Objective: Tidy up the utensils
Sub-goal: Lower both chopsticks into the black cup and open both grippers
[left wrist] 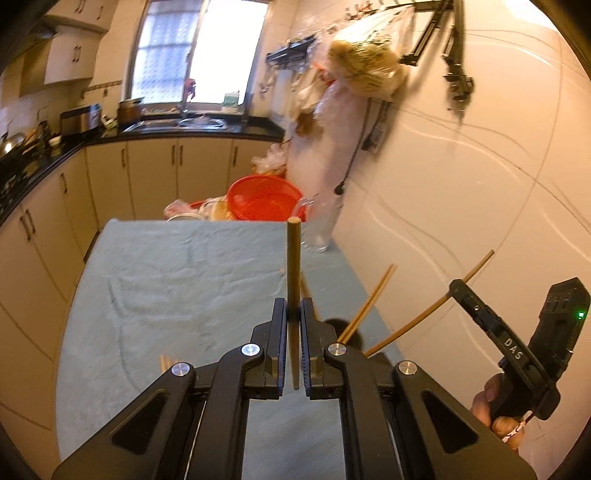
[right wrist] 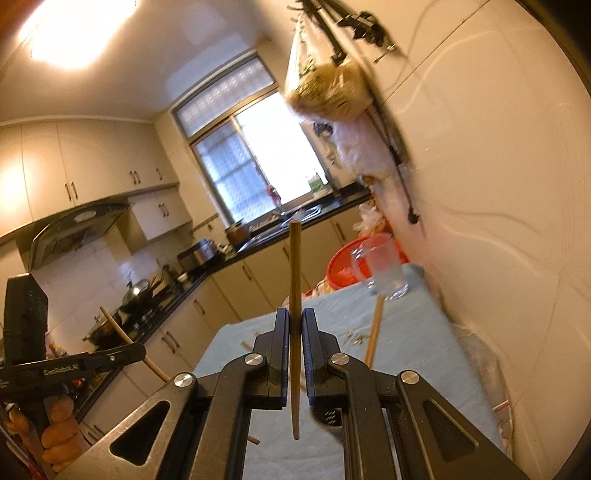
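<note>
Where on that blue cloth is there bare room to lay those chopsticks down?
The blue cloth lies bare across its middle and left side. Crowded: the wall side, with loose chopsticks and the glass mug, and the far edge by the red basket.

The glass mug (right wrist: 384, 269) and hanging bags (right wrist: 328, 92) are motion-blurred; the table (left wrist: 166, 295) runs under the hand-held gripper, its near edge hidden

Warm ceiling light (right wrist: 74, 33), blown-out window (left wrist: 225, 55) (fisheye edges), motion blur throughout.
</note>
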